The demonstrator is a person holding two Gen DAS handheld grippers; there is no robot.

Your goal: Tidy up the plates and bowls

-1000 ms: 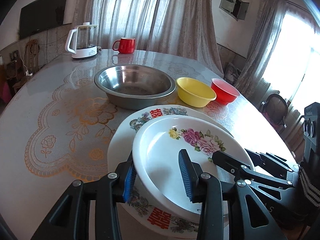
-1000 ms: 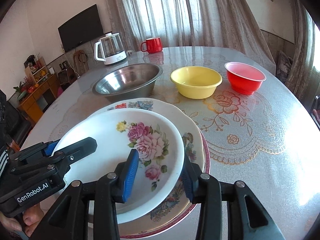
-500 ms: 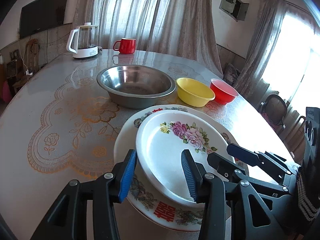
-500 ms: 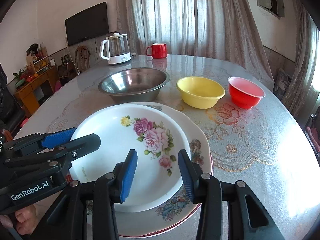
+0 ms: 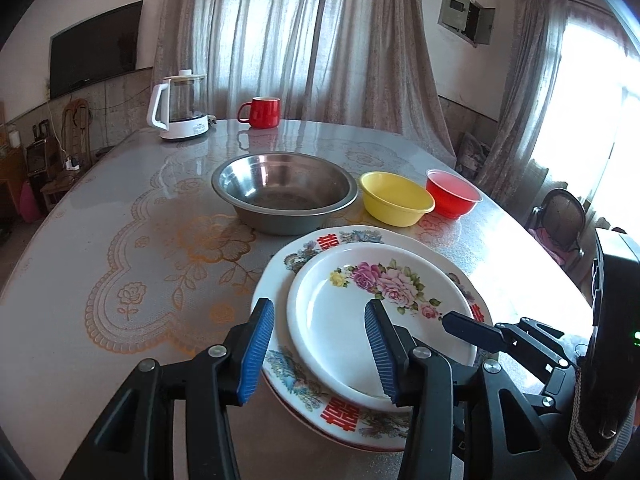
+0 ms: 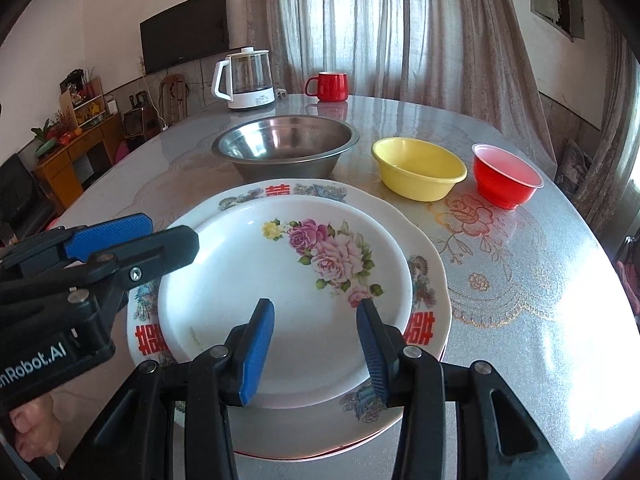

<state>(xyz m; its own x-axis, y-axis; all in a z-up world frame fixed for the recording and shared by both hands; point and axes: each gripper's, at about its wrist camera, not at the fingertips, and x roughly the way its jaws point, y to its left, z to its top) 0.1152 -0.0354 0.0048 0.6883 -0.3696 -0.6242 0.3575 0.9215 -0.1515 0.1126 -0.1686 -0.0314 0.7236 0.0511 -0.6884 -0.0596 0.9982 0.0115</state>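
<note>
Yellow bowl (image 6: 419, 168), red bowl (image 6: 506, 174)

On the left gripper (image 6: 132, 236) I read white lettering, "nRobot.AI", its start cut off by the frame edge. The big plate (image 6: 424, 276) carried red double-happiness characters, 囍, around its rim. A faint mark inside the small plate (image 6: 240, 280) was too small to read.

We see a white-handled glass kettle (image 5: 179, 106) at the table's far edge, a red mug (image 5: 262, 112) just beside it, a dark television (image 5: 94, 48) on the wall, pale curtains (image 5: 296, 40) behind.
</note>
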